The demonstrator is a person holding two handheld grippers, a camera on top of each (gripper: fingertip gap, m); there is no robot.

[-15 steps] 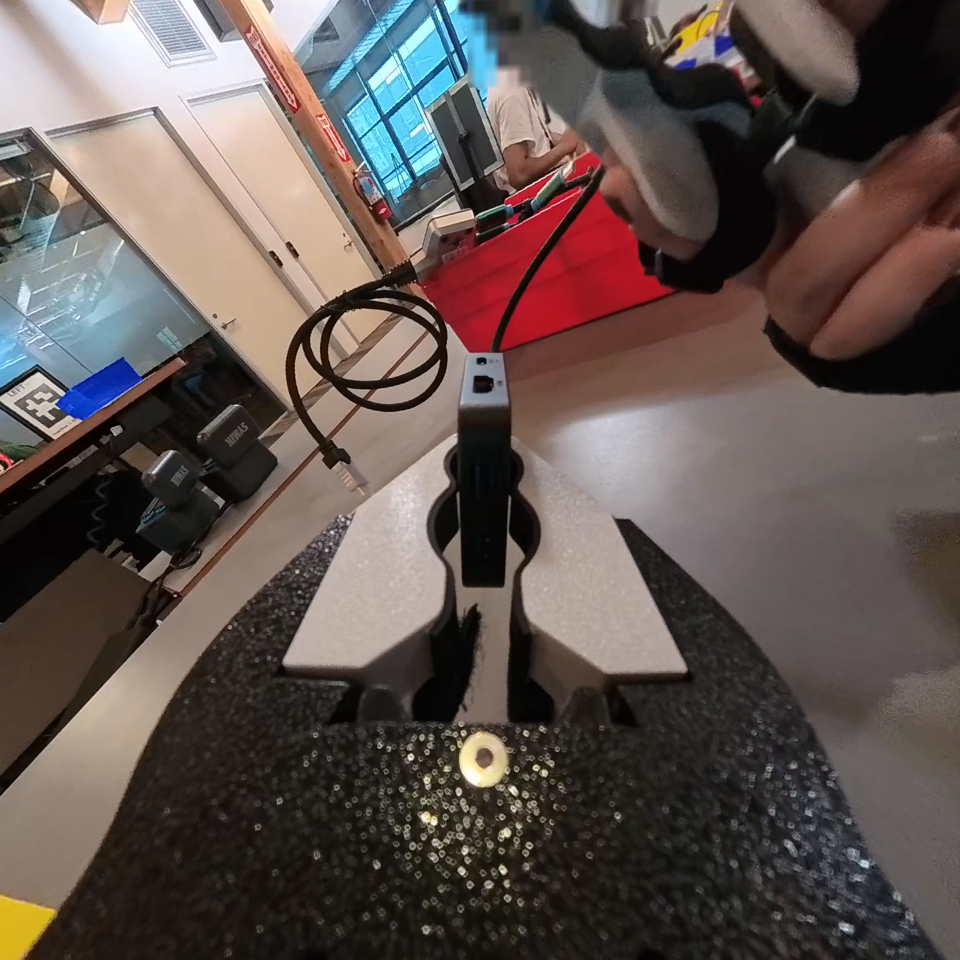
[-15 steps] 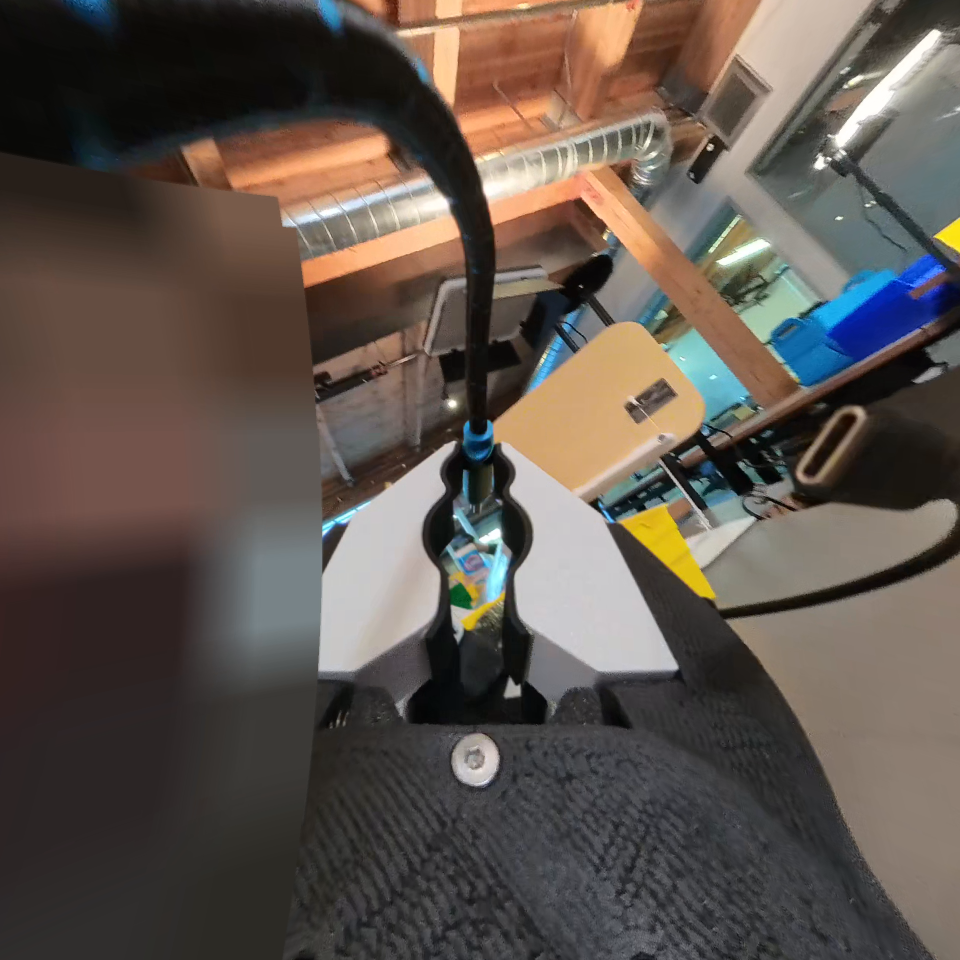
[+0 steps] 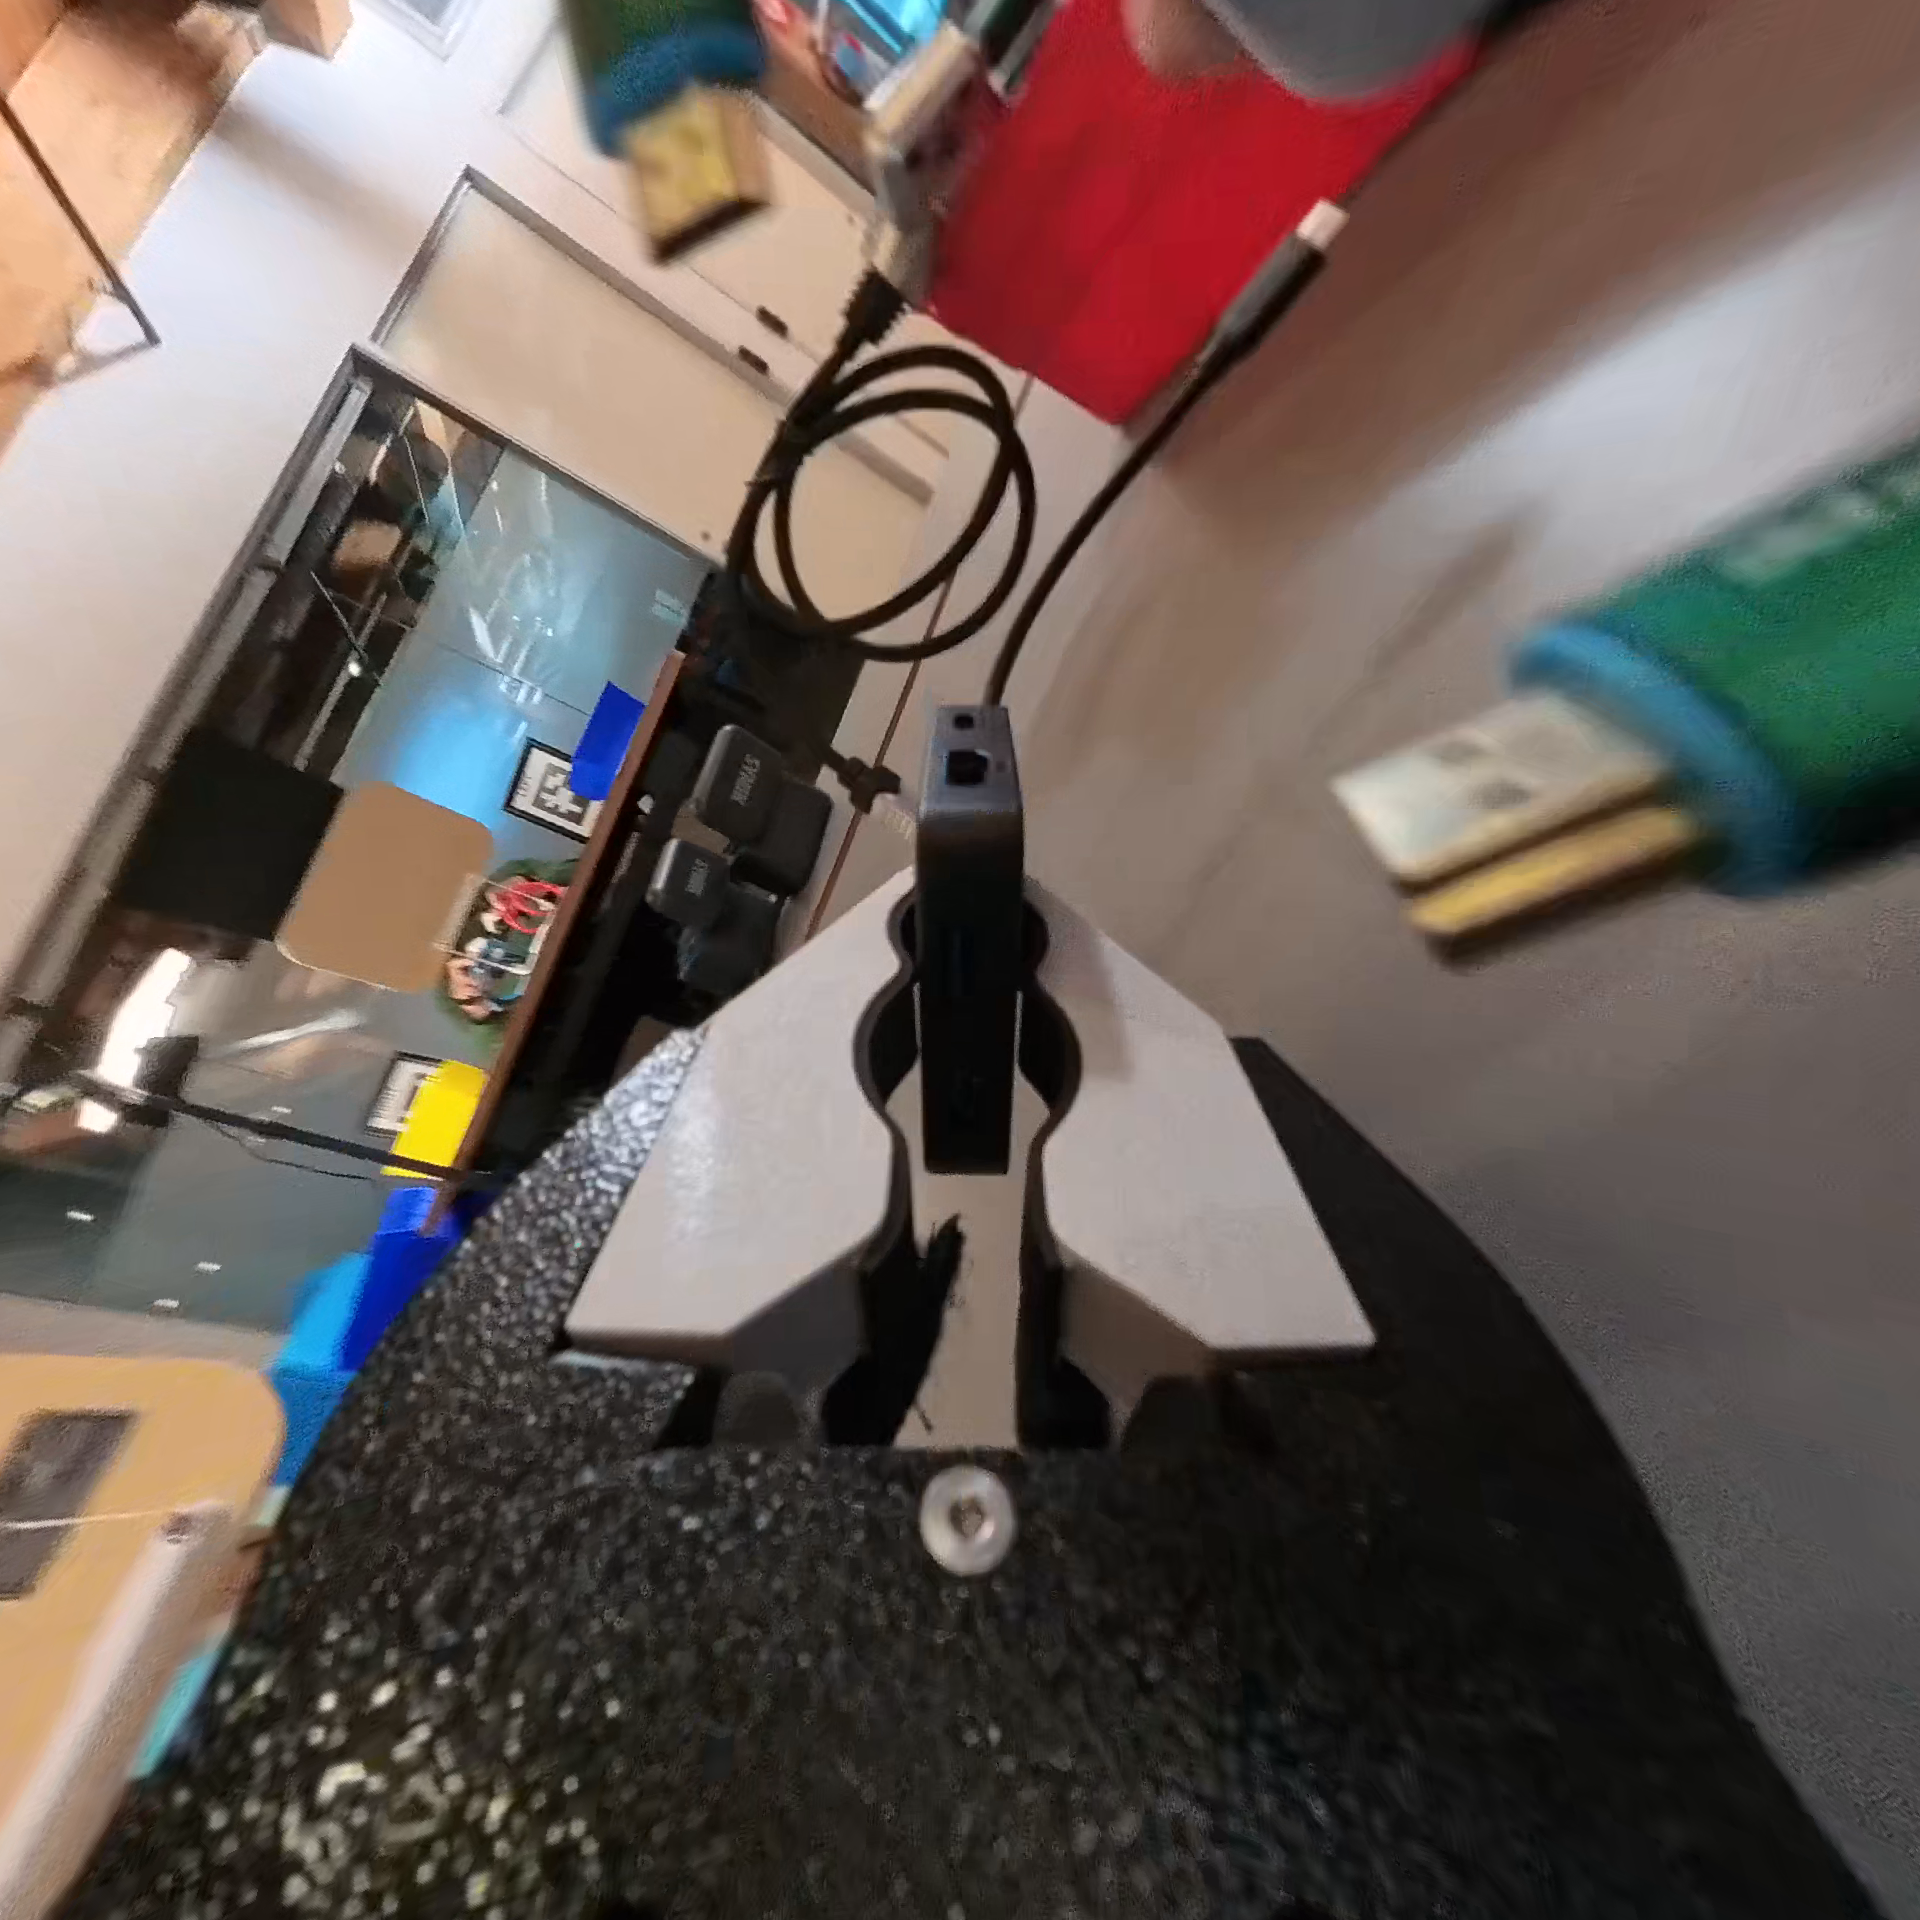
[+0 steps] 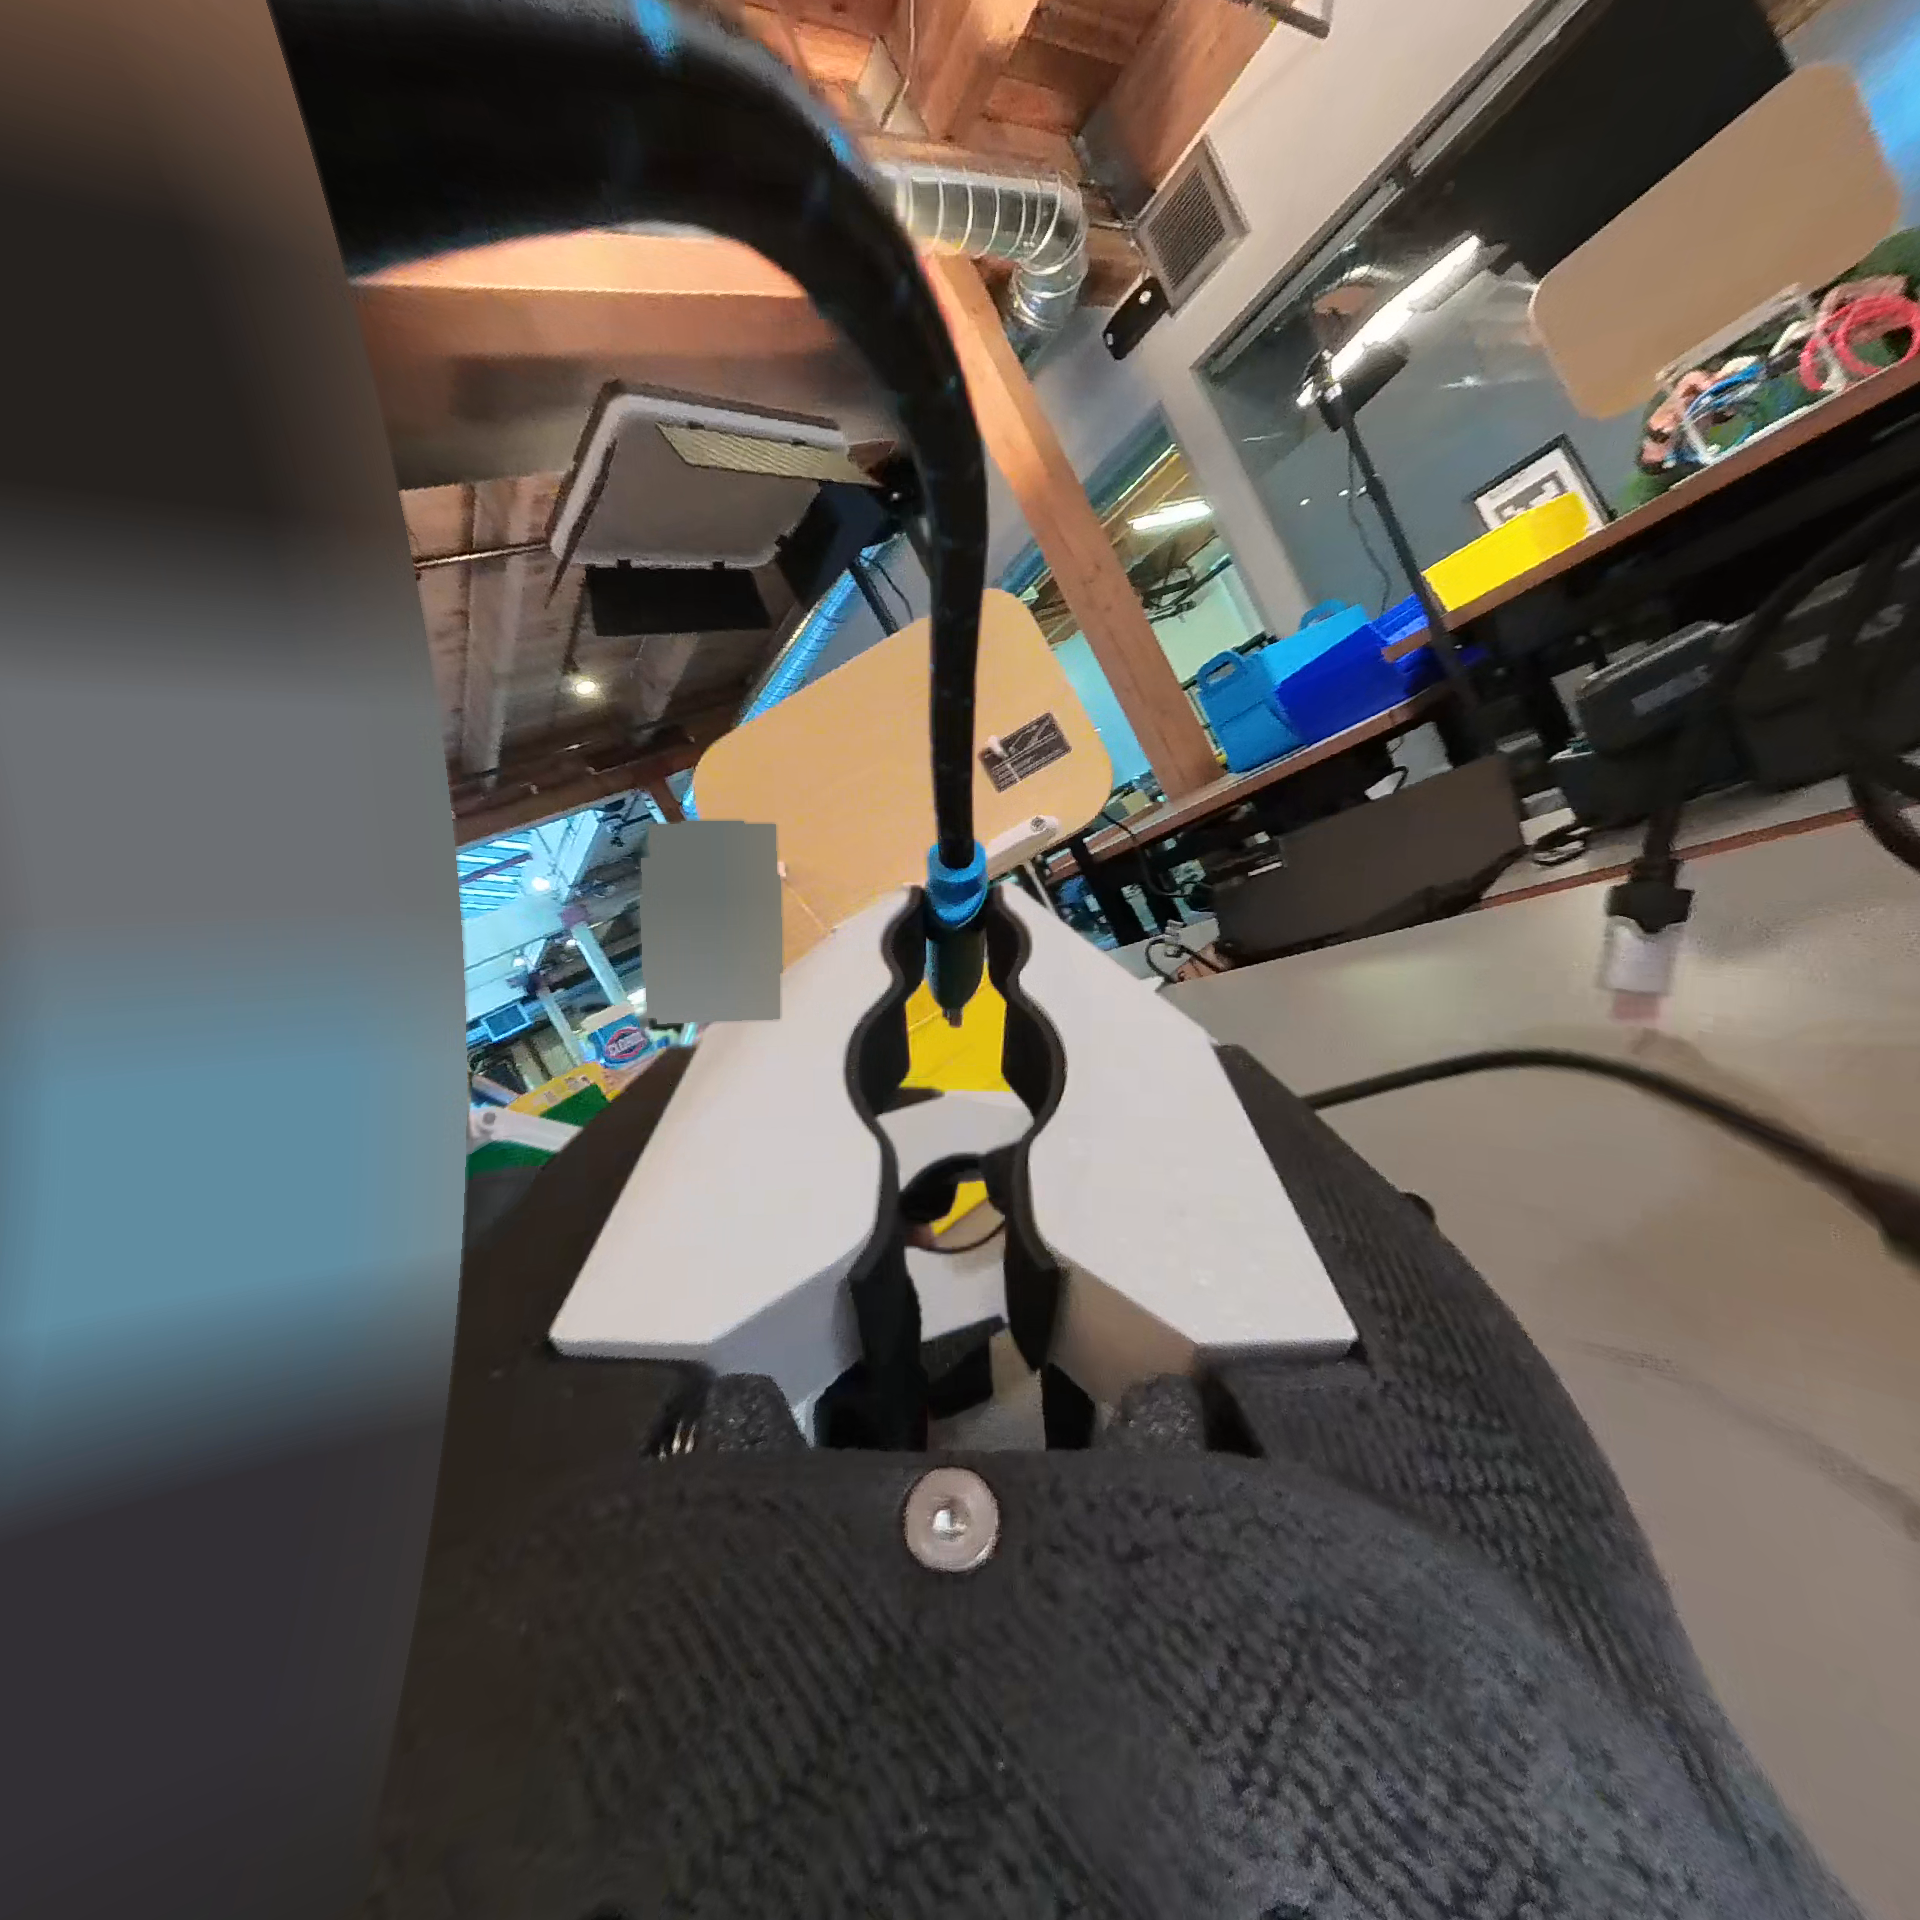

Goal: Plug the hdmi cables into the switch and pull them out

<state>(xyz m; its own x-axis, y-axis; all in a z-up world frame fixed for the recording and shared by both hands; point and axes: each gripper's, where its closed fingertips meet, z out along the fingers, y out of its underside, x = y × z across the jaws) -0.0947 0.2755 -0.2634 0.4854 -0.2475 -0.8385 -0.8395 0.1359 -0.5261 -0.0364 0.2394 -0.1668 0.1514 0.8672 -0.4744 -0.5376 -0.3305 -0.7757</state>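
Left gripper (image 3: 966,1023) clamped on the switch (image 3: 966,935) – slim dark box pinched across its narrow faces, held off the grey table (image 3: 1558,1195), long axis straight out along the fingers, port end away from the camera, small port visible on the far end face. Thin black lead (image 3: 1049,561) out of that far end, trailing over the table toward a loose plug near the red cloth (image 3: 1132,208). Right gripper (image 4: 956,987) closed on the hdmi cable (image 4: 951,644) at the tips, just below the blue collar, plug body squeezed between the pads; thick braided cord arcing up and back over the camera, metal tip pointing back toward the gripper body, long axis roughly in line with the fingers. In the left view, plug (image 3: 1538,821) blurred at the right edge – gold tip aimed leftward toward the switch, still well apart, not seated. Likely handling: switch light, rigid, smooth-cased, apt to twist under side load, so best gripped mid-body as now; plug hard and stiff, cord springy and tugging sideways, so hold on the moulded plug body, not the cord. Spare coiled black cable (image 3: 883,509) lying on the table beyond the switch
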